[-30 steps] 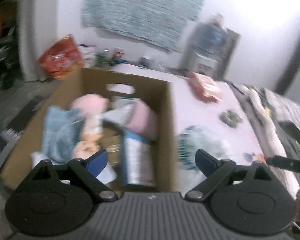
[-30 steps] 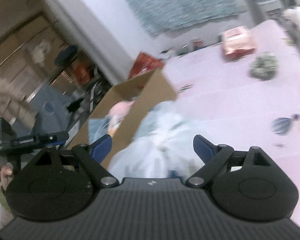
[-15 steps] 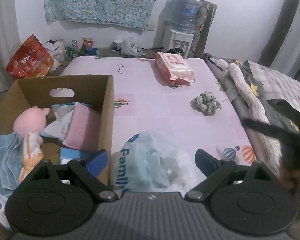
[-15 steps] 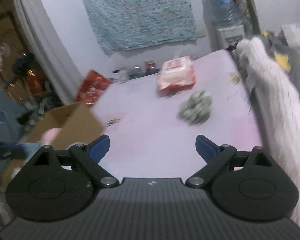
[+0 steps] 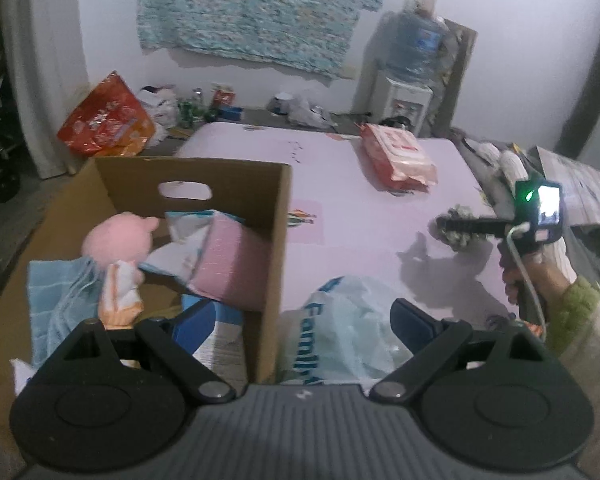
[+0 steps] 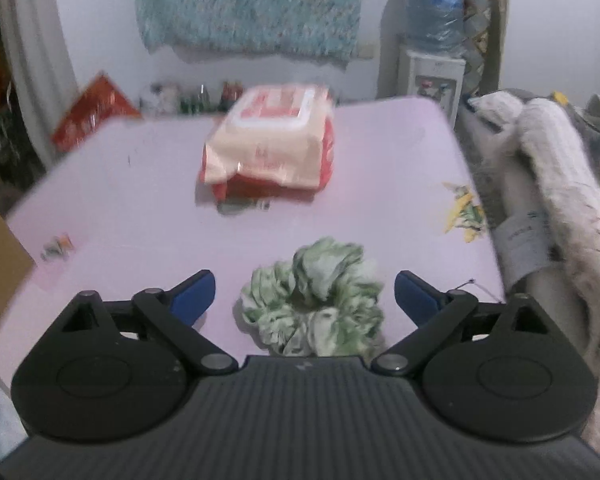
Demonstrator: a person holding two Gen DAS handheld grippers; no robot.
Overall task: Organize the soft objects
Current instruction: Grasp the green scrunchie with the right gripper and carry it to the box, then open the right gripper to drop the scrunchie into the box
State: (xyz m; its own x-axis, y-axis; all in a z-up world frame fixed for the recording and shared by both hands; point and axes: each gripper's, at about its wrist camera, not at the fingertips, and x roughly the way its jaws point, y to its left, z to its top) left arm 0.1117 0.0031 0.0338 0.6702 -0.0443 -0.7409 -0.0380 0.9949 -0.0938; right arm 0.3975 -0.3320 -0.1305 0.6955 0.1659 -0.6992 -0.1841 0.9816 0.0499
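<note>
Green scrunchie: I see a ruffled, pale green fabric scrunchie (image 6: 314,300) lying on the pink sheet (image 6: 148,200). Its folds are mottled light and darker green, bunched into a loose ring.
Scrunchie position: it sits between the 2 blue-tipped fingers of my right gripper (image 6: 304,292), apart from both pads, close to the gripper body.
Right gripper: jaws stand wide apart and have just been closing a little; the scrunchie is between them but nothing presses on it.
Right gripper, other view: from the left wrist camera I see it as a black tool (image 5: 480,226) over the scrunchie (image 5: 458,236), held by a hand (image 5: 528,276) in a green cuff, with a lit screen at its rear.
Left gripper: my left gripper (image 5: 302,324) has its jaws apart, holding nothing; it hangs above the box wall and a bag.
Plastic bag: a crumpled translucent white bag with blue lettering (image 5: 348,336) lies on the sheet just beside the box.
Cardboard box: an open brown cardboard box (image 5: 278,240) with a handle slot holds a pink plush toy (image 5: 116,240), a light blue towel (image 5: 56,300) and a pink folded cloth (image 5: 230,264).
Wipes pack: a red and cream soft pack (image 6: 272,140) lies farther back on the sheet, well apart from the scrunchie.
Bed edge: a white knitted blanket (image 6: 556,168) runs along the right side.
</note>
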